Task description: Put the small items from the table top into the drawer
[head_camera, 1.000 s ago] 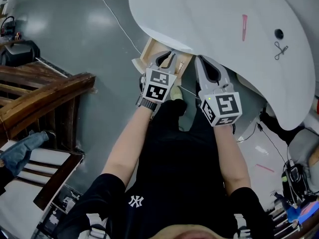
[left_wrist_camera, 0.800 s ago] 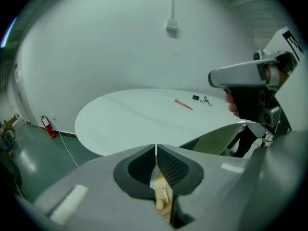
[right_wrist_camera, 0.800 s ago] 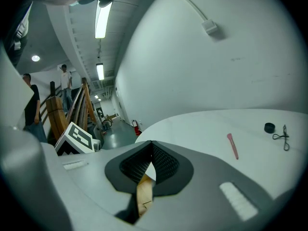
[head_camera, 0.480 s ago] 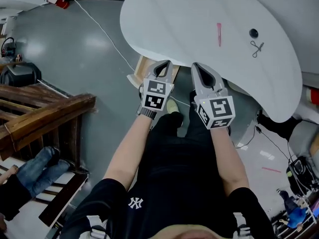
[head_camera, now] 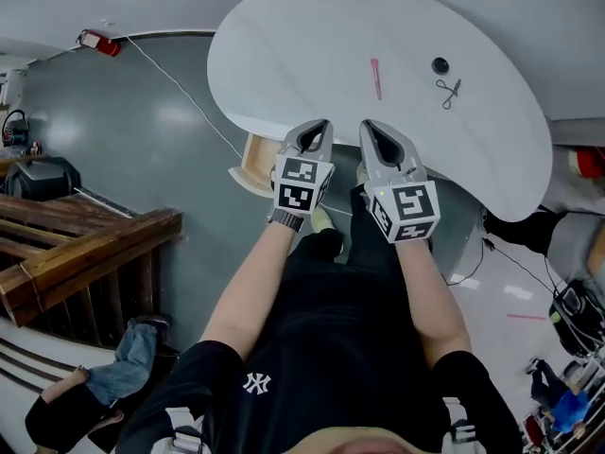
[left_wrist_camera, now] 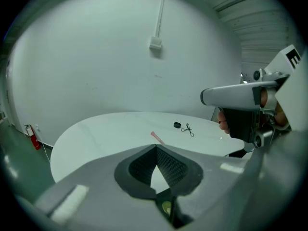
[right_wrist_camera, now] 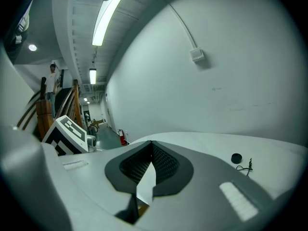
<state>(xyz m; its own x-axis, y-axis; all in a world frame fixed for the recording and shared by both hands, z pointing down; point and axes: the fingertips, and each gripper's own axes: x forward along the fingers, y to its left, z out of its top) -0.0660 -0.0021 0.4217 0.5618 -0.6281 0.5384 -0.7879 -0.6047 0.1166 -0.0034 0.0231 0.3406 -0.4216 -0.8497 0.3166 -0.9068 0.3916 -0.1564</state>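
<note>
A white rounded table (head_camera: 284,55) carries a thin pink stick (head_camera: 376,77), a small black round cap (head_camera: 440,65) and a black wire clip (head_camera: 449,89). An open wooden drawer (head_camera: 253,164) juts out under the table's near-left edge. My left gripper (head_camera: 314,129) and right gripper (head_camera: 374,129) sit side by side at the near edge, both shut with nothing in them. The left gripper view looks past its jaws (left_wrist_camera: 156,146) to the stick (left_wrist_camera: 156,137), cap (left_wrist_camera: 177,125) and clip (left_wrist_camera: 188,129). In the right gripper view, the cap (right_wrist_camera: 236,158) and clip (right_wrist_camera: 247,166) lie right of the jaws (right_wrist_camera: 152,142).
A dark wooden railing (head_camera: 85,253) stands at the left over grey floor. A red fire extinguisher (head_camera: 97,42) and a white cable (head_camera: 180,93) lie near the back wall. Cables and gear (head_camera: 577,310) clutter the right side. A seated person's legs (head_camera: 95,395) show at bottom left.
Both grippers have come up from over the drawer to the table's near edge, still shut. The head view has lifted, so the whole table top now shows.
</note>
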